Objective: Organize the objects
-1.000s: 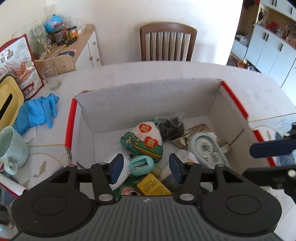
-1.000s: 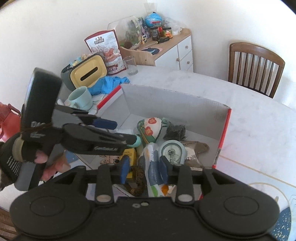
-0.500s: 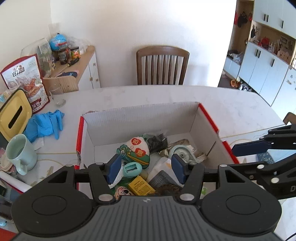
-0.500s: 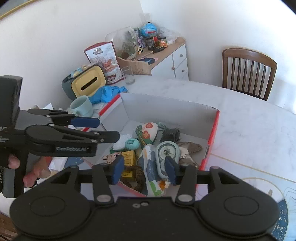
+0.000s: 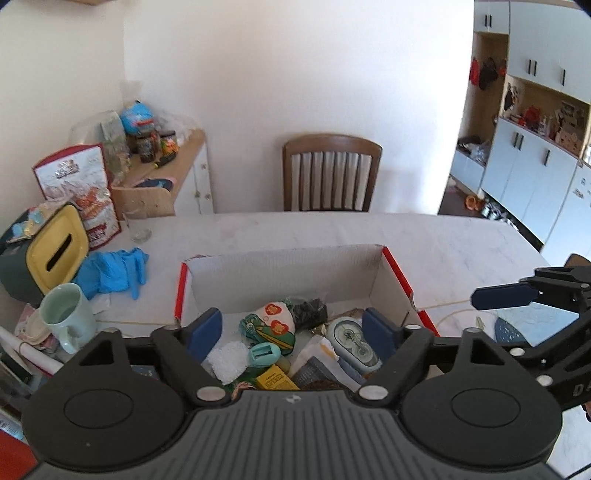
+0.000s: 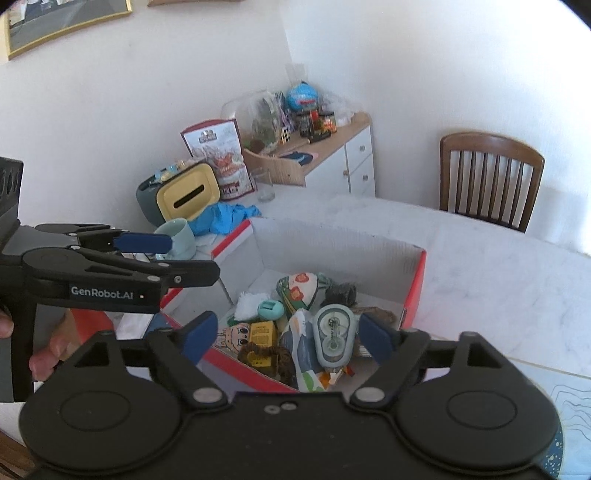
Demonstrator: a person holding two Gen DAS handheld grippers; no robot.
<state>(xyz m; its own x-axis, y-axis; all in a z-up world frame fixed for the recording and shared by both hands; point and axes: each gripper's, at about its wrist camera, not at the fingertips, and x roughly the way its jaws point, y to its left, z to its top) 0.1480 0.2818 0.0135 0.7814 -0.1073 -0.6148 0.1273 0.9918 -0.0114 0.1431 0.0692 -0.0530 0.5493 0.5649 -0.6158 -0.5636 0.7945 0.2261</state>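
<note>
- Walls (image 5: 295, 74) — plain white, brightly lit; a gold-framed picture (image 6: 66, 26) hangs high on one.
- Table (image 5: 332, 232) — pale marbled top with a rounded far edge.
- Chair (image 5: 331, 172) — brown wood, slatted back, pushed against the table's far edge.
- Sideboard (image 6: 332, 155) — white drawers, wooden top crowded with jars and packets, standing in the room's corner beyond the table's far left corner.
- Cupboards (image 5: 532, 166) — pale blue-white doors with dark handles, an open shelf above, in the adjoining space at right.
</note>
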